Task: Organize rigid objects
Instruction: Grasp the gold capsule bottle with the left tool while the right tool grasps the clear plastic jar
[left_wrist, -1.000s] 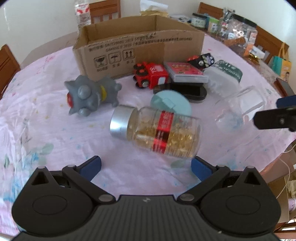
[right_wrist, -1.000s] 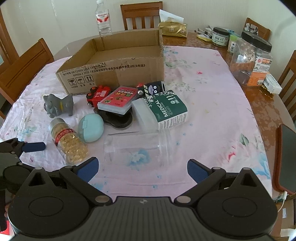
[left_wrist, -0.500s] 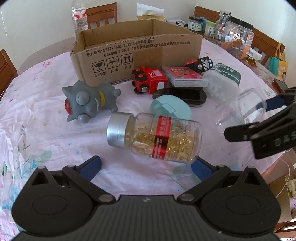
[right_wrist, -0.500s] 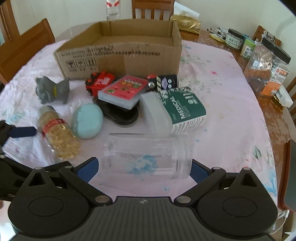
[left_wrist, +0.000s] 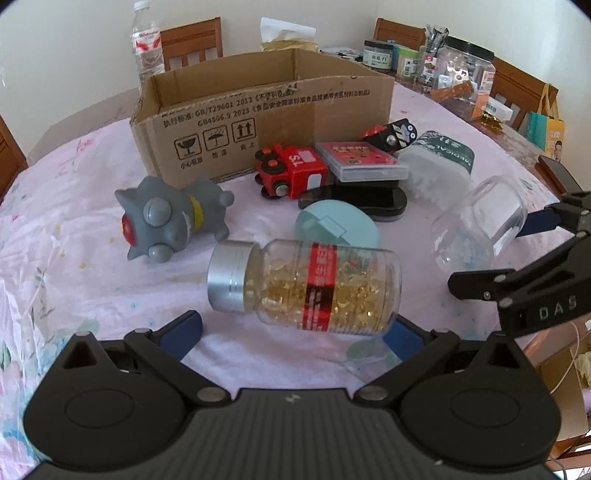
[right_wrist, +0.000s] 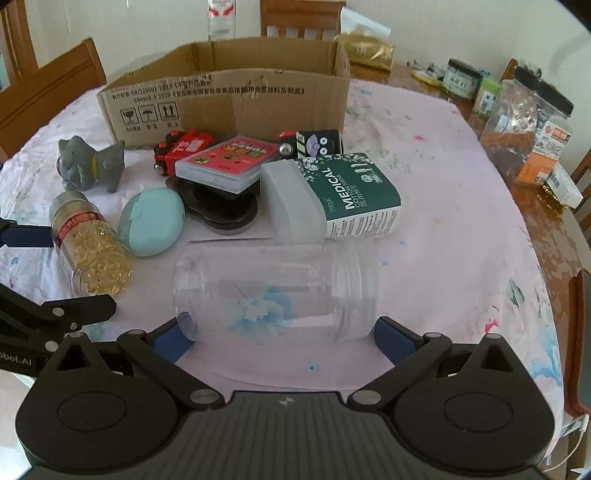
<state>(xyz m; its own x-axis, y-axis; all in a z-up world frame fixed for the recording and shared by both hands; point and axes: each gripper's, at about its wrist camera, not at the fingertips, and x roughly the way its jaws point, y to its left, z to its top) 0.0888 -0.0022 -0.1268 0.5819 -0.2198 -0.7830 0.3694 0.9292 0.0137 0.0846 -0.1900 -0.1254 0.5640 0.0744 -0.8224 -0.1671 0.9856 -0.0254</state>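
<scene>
A capsule bottle (left_wrist: 306, 286) with a silver cap lies on its side just in front of my left gripper (left_wrist: 291, 330), which is open with a fingertip near each end of it. It also shows in the right wrist view (right_wrist: 88, 243). A clear empty jar (right_wrist: 273, 291) lies on its side between the open fingers of my right gripper (right_wrist: 282, 338); it also shows in the left wrist view (left_wrist: 480, 225). An open cardboard box (left_wrist: 266, 110) stands behind the pile of objects.
Around the box lie a grey toy (left_wrist: 166, 218), a red toy truck (left_wrist: 291, 175), a teal round case (right_wrist: 153, 225), a red card box (right_wrist: 229, 162) on a black case, a black toy car (right_wrist: 314, 142) and a medical swab box (right_wrist: 332, 195). Jars (right_wrist: 517, 122) crowd the far right.
Both grippers moved forward. The capsule bottle now sits close in front of the left fingers, and the clear jar has come between the right fingers.
</scene>
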